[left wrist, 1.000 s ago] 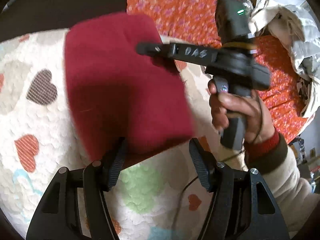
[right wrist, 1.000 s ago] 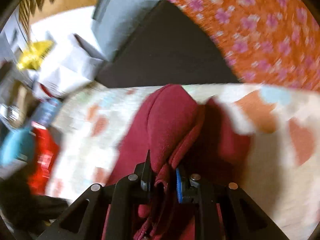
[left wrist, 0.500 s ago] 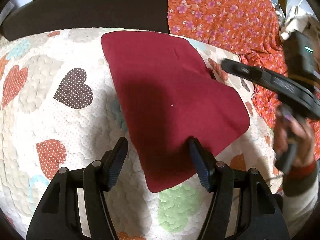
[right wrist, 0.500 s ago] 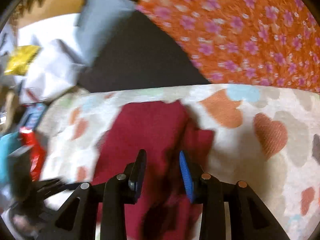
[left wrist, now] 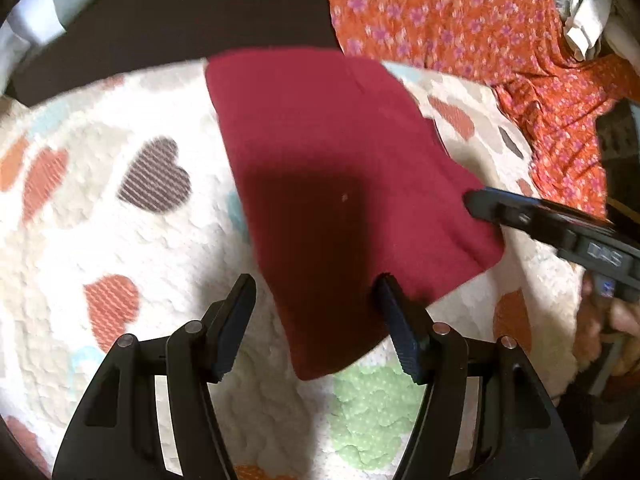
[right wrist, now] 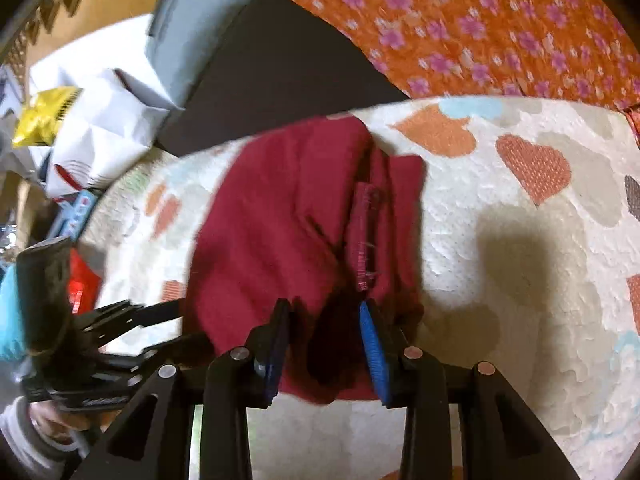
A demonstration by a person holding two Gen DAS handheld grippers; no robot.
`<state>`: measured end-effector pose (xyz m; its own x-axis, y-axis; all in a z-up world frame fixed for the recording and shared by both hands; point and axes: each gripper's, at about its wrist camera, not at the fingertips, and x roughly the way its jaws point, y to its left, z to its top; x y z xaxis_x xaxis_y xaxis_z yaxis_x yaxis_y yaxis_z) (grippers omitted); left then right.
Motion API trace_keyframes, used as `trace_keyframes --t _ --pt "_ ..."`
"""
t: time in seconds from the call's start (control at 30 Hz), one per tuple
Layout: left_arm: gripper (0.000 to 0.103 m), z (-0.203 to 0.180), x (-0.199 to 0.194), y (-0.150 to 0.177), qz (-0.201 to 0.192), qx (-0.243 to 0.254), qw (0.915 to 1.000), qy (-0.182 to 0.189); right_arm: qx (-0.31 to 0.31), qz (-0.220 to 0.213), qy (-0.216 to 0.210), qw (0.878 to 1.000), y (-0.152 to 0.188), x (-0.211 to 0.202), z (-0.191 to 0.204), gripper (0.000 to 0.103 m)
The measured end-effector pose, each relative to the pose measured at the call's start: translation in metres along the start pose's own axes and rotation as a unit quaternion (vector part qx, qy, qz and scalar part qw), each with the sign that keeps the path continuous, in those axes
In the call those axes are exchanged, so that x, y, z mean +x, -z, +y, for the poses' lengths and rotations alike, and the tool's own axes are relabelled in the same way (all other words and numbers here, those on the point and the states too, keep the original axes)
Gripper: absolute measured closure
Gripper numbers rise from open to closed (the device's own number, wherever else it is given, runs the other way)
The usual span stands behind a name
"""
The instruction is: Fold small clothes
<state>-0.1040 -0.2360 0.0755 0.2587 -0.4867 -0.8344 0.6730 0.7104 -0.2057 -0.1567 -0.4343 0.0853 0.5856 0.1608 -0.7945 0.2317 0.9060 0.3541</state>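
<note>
A small dark red garment [left wrist: 340, 184] lies folded flat on a white quilt with coloured hearts [left wrist: 100, 240]. My left gripper [left wrist: 316, 292] is open and empty, just above the garment's near edge. In the right wrist view the garment [right wrist: 288, 216] shows a ribbed hem strip on top. My right gripper [right wrist: 324, 320] is open and empty over the garment's near edge. The right gripper also shows in the left wrist view [left wrist: 560, 232], at the garment's right corner. The left gripper shows at the left of the right wrist view [right wrist: 120, 328].
An orange flowered cloth [left wrist: 480, 40] covers the area behind and right of the quilt. A dark surface [left wrist: 180, 20] lies beyond the quilt. White bags, a yellow packet [right wrist: 44, 116] and red and blue items [right wrist: 80, 284] are piled at the left.
My right gripper opened and let go of the garment, which dropped from hanging to lying flat on the quilt. The right gripper drew back to the garment's edge. My left gripper stayed open.
</note>
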Motion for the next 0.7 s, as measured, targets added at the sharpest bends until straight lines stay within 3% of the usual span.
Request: trace_keyframes --t 0.07,0.17,0.23,0.3,0.4,0.5,0.57,0.63,0.7 --pt "0.04 -0.001 -0.003 -0.001 -0.014 0.006 0.9998 -0.015 -0.006 0.0 -0.005 1.0 0.003 -0.002 0.009 0.054" --pt "0.04 0.001 -0.005 0.0 -0.023 0.011 0.9992 -0.031 -0.001 0.024 0.016 1.0 0.008 0.017 0.011 0.054" --pt "0.04 -0.001 -0.005 -0.001 -0.026 0.016 0.9988 -0.038 0.002 0.032 0.009 0.999 0.012 0.026 0.011 0.071" --pt "0.04 0.0 -0.007 -0.001 -0.031 0.02 0.9983 -0.045 -0.01 0.012 0.008 1.0 0.015 0.022 0.014 0.088" --pt "0.04 0.003 -0.009 -0.002 -0.033 0.013 0.9986 -0.04 -0.042 -0.019 0.03 0.998 0.015 0.007 0.022 0.093" --pt "0.04 0.003 -0.007 -0.003 -0.034 0.01 0.9985 -0.043 -0.034 0.005 0.044 0.998 0.015 0.021 0.011 0.093" --pt "0.04 0.004 -0.005 -0.003 -0.031 0.009 0.9985 -0.043 -0.024 0.032 0.036 0.999 0.019 0.036 0.005 0.093" --pt "0.04 0.004 -0.005 -0.002 -0.028 0.006 0.9987 -0.041 -0.016 0.033 0.031 0.999 0.02 0.033 0.002 0.093" --pt "0.04 0.006 -0.006 -0.003 -0.031 0.002 0.9987 -0.04 0.002 0.023 0.013 1.0 0.016 0.02 0.0 0.086"
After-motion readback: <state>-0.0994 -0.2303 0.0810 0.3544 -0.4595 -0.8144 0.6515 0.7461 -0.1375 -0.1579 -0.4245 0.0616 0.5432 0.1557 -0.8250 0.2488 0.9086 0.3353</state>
